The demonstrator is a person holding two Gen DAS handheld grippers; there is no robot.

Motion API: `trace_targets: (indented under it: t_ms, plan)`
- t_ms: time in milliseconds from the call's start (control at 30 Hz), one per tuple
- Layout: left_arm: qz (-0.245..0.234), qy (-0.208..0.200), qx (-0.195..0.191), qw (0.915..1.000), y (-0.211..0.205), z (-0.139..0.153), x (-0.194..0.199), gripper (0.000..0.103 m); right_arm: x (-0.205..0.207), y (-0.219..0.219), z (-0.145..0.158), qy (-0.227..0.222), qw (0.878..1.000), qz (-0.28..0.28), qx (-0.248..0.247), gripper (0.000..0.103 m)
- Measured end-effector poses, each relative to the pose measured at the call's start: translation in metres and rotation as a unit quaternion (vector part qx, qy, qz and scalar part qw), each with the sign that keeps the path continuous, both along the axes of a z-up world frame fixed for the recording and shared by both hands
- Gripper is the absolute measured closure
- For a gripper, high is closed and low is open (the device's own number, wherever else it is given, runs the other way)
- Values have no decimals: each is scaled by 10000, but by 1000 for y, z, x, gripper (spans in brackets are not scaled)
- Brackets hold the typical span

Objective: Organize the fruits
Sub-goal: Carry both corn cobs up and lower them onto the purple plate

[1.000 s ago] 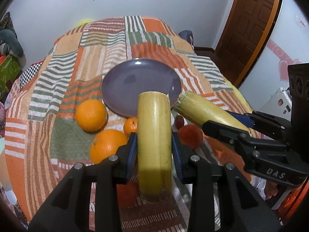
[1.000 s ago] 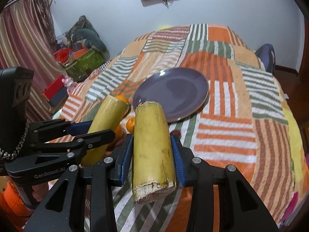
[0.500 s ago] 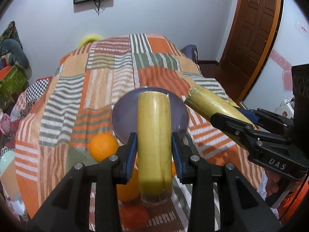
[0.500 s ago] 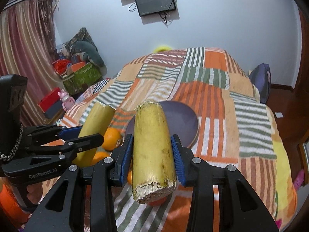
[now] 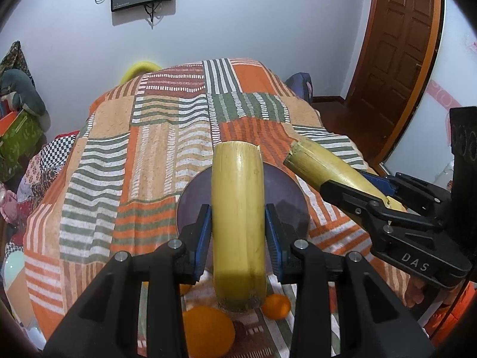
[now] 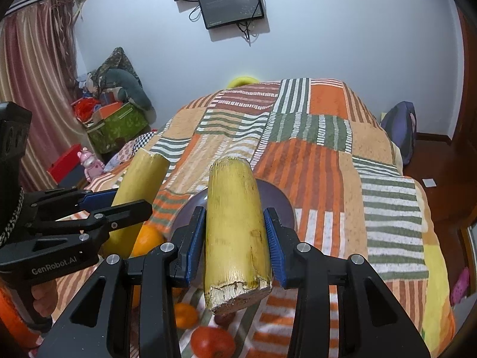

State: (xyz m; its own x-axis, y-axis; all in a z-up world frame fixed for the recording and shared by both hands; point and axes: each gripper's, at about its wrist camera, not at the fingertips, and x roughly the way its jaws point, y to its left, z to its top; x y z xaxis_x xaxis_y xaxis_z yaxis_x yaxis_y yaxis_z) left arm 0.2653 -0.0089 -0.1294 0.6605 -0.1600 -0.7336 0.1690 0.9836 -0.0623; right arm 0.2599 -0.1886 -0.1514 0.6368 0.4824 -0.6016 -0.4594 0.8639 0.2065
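Note:
My left gripper (image 5: 238, 223) is shut on a thick yellow cane piece (image 5: 238, 197), held lengthwise above the purple plate (image 5: 193, 203). My right gripper (image 5: 345, 182) comes in from the right, shut on a second yellow cane piece (image 5: 313, 161) beside the plate's right rim. The right wrist view shows that right gripper (image 6: 235, 226) clamping its cane piece (image 6: 235, 203) over the plate (image 6: 278, 205), with the left gripper (image 6: 128, 201) and its piece (image 6: 143, 173) at the left. Oranges (image 5: 208, 331) (image 5: 275, 305) and a red tomato (image 6: 211, 341) lie on the blanket below.
The striped patchwork blanket (image 5: 155, 155) covers a bed that runs far back to a white wall with screens (image 6: 229, 3). A wooden door (image 5: 396, 44) stands at the right, boxes and soft clutter (image 6: 116, 119) at the left, a bag (image 6: 399, 128) beside the bed.
Both grippers have risen and tilted up with their cane pieces still clamped. The plate and oranges have slid down in both views, and more wall shows.

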Motion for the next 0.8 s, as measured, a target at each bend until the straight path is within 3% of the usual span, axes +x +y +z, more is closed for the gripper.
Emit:
trace_targets:
  t_ms: [800]
  plan:
    - [-178,1123,302,9931,3,-84,98,68,65,24,-67,659,9961,154,-563,67]
